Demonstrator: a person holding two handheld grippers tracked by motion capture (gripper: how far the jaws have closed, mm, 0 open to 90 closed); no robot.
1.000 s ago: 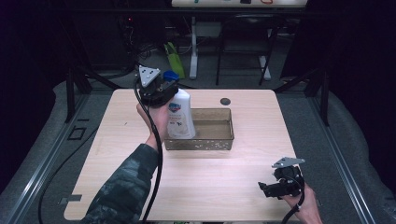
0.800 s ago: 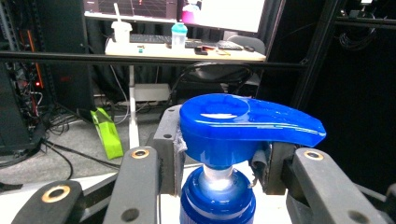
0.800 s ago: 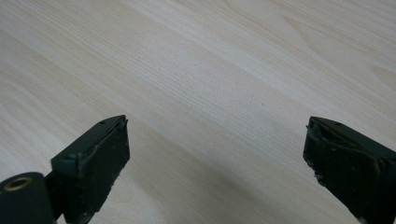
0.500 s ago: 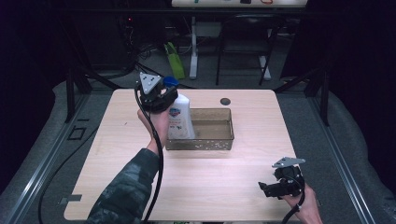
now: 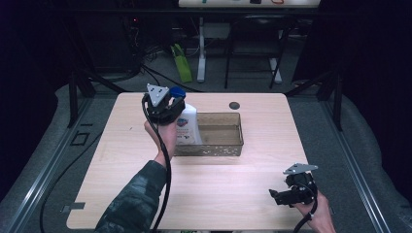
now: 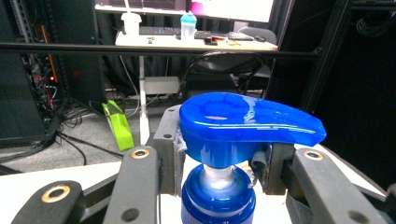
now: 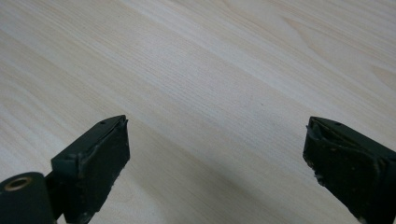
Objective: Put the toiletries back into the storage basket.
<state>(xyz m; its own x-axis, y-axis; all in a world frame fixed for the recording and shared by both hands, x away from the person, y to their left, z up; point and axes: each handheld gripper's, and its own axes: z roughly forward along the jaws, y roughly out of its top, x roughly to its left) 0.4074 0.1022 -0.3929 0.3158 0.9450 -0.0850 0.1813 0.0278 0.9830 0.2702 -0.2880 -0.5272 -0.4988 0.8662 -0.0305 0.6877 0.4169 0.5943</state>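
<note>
A white pump bottle (image 5: 189,127) with a blue pump head (image 5: 177,92) stands upright in the left end of a metal mesh basket (image 5: 218,150). I cannot tell whether it rests on the basket's bottom. My left gripper (image 5: 165,104) is shut on the bottle's neck just under the pump head (image 6: 243,123), with one jaw on each side of the neck (image 6: 219,175). My right gripper (image 5: 279,196) sits low over the table's near right corner. Its jaws stand wide open over bare wood (image 7: 217,158), with nothing between the fingertips (image 7: 100,154).
The basket sits at the middle back of the light wooden table (image 5: 233,194). A small black disc (image 5: 234,105) lies behind the basket. Beyond the far edge are a green object (image 5: 180,63) on the floor and the legs of another desk.
My left gripper has sunk a little with the bottle, bringing it lower into the basket's left end. The right gripper has stayed where it was.
</note>
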